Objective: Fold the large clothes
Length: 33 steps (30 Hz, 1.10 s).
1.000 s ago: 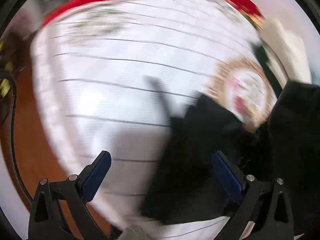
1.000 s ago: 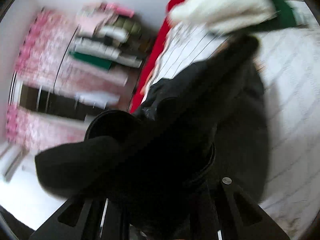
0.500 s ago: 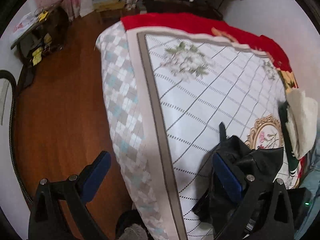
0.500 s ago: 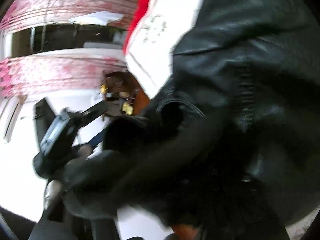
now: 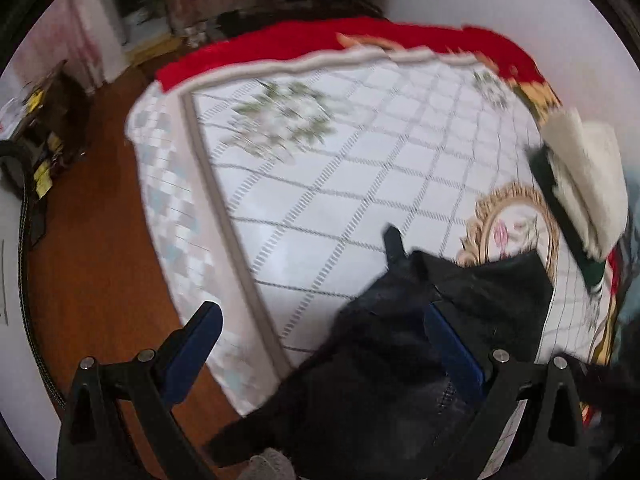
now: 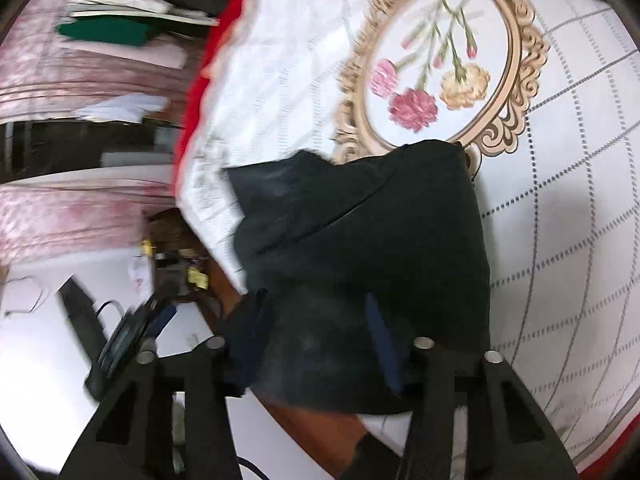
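A black garment [image 5: 404, 364] lies bunched at the near edge of a bed with a white quilted cover [image 5: 344, 176]. It also shows in the right wrist view [image 6: 368, 256], hanging partly over the bed edge. My left gripper [image 5: 320, 344] is open above the garment, its right finger [image 5: 452, 356] over the cloth. My right gripper [image 6: 316, 332] is open, its fingers standing on either side of the garment's near fold.
Folded white and dark green clothes [image 5: 580, 184] lie at the bed's right side. A red blanket [image 5: 320, 36] edges the far side. Wooden floor [image 5: 80, 272] lies left of the bed, with a dark side table [image 5: 44, 120]. A gold-framed flower print [image 6: 440, 68] marks the cover.
The right gripper has let go of the black garment, which now lies on the bed edge. The left gripper has swung toward it.
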### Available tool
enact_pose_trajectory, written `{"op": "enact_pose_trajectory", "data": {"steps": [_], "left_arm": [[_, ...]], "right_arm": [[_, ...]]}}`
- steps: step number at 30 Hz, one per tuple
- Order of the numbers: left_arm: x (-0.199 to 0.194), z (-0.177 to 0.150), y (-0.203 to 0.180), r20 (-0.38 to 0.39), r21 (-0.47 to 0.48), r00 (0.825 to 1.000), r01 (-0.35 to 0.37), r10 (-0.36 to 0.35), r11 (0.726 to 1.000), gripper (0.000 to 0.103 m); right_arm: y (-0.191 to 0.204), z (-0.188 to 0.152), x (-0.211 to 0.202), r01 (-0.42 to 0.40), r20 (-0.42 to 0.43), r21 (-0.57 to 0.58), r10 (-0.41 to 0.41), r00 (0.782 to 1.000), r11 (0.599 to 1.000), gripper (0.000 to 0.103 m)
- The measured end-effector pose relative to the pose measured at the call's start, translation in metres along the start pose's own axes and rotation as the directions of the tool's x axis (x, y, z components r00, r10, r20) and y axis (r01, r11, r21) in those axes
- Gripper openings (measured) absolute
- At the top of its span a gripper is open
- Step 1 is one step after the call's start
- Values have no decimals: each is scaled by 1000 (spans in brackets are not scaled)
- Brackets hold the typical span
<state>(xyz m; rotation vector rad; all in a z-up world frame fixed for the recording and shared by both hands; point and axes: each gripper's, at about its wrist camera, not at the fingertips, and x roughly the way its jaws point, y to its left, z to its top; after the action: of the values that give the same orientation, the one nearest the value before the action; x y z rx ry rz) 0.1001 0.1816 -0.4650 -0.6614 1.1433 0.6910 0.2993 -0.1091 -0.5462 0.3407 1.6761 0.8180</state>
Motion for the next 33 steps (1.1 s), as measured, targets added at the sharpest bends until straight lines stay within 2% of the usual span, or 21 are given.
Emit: {"op": "enact_pose_trajectory", "data": {"steps": [5,8,10,11,12,13,14,16,18,19,21,23,24,26,28,33], "left_arm": [[26,-16,-18,-29,84,998,-44,47,995,103],[42,-24,-22,-53,116,996,-72,78,991,103],[54,-31,-25,-70,144,992,-95,106,985,103],[60,-34,-27,-75,161,989,-112,125,981,103],[66,-39,-28,-78,182,986,-132,148,974,103],[71,-41,-28,-78,193,985,-136,154,972,103],[76,-44,-28,-78,200,984,-139,157,970,103],[83,-47,-29,-63,218,985,-145,162,965,103],[86,-47,-30,-55,229,985,-149,166,962,103],[86,-47,-31,-53,234,985,-149,165,961,103],[86,-47,-30,-56,237,985,-144,161,961,103],[87,-47,-29,-61,237,987,-133,151,962,103],[87,-46,-28,-64,237,987,-125,144,963,103],[87,-45,-29,-63,248,987,-129,149,960,103],[86,-44,-32,-40,275,983,-159,177,948,103],[81,-37,-46,-9,316,974,-212,226,925,103]], "right_arm": [[4,34,78,115,-77,-9,-115,990,993,50],[7,45,89,127,-99,-13,-127,987,992,51],[8,41,73,62,-108,-35,-65,992,997,51],[5,38,61,2,-102,-29,-5,995,1000,51],[-1,33,41,-68,-82,-13,67,994,998,52],[-13,27,21,-102,-46,4,102,994,995,56],[-25,25,11,-102,-19,13,102,995,995,63],[-53,17,-12,-92,37,31,91,995,995,67],[-87,14,-10,-76,13,50,76,997,996,67],[-97,15,4,-93,-16,63,94,995,994,67],[-119,19,33,-172,-92,86,180,979,981,67],[-127,25,59,-335,-106,114,347,932,935,69],[-128,28,67,-366,-112,109,378,919,924,73],[-118,34,76,-370,-121,55,374,919,927,74],[-110,39,80,-368,-93,41,371,924,929,73],[-88,29,75,-298,47,106,295,954,949,55]]}}
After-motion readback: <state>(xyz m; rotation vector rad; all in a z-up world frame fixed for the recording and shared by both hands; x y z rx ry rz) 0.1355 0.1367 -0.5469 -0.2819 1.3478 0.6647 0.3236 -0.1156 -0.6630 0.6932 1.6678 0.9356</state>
